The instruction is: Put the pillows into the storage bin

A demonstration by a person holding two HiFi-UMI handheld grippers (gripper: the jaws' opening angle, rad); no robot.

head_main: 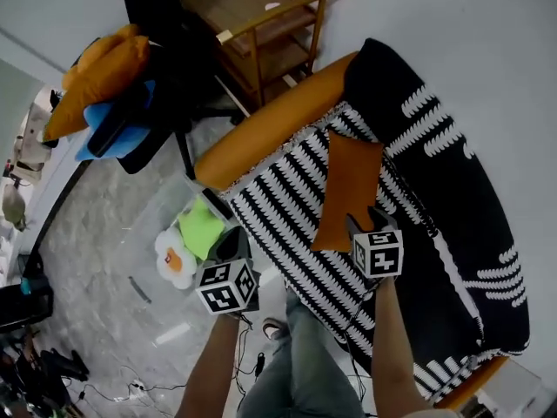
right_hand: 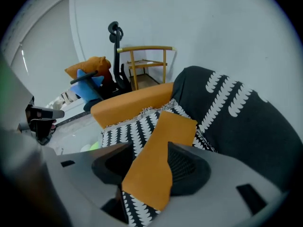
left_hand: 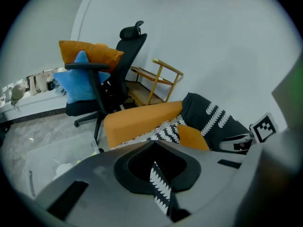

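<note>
An orange pillow [head_main: 350, 185] lies on the sofa's black-and-white patterned cover [head_main: 287, 207]. My right gripper [head_main: 359, 225] is shut on the pillow's near end, and in the right gripper view the orange fabric [right_hand: 154, 160] runs between the jaws. At the seat's left edge, my left gripper [head_main: 233, 244] is shut on a fold of the patterned cover [left_hand: 158, 183]. Below it on the floor stands the clear storage bin [head_main: 161, 212], holding a green pillow [head_main: 200, 229] and a white-and-orange one [head_main: 174, 258].
A black office chair [head_main: 165, 50] at the back left carries an orange pillow [head_main: 100, 77] and a blue star pillow [head_main: 109, 133]. A wooden rack [head_main: 265, 33] stands against the wall behind the sofa's orange armrest [head_main: 270, 129]. Cables lie on the floor near my legs.
</note>
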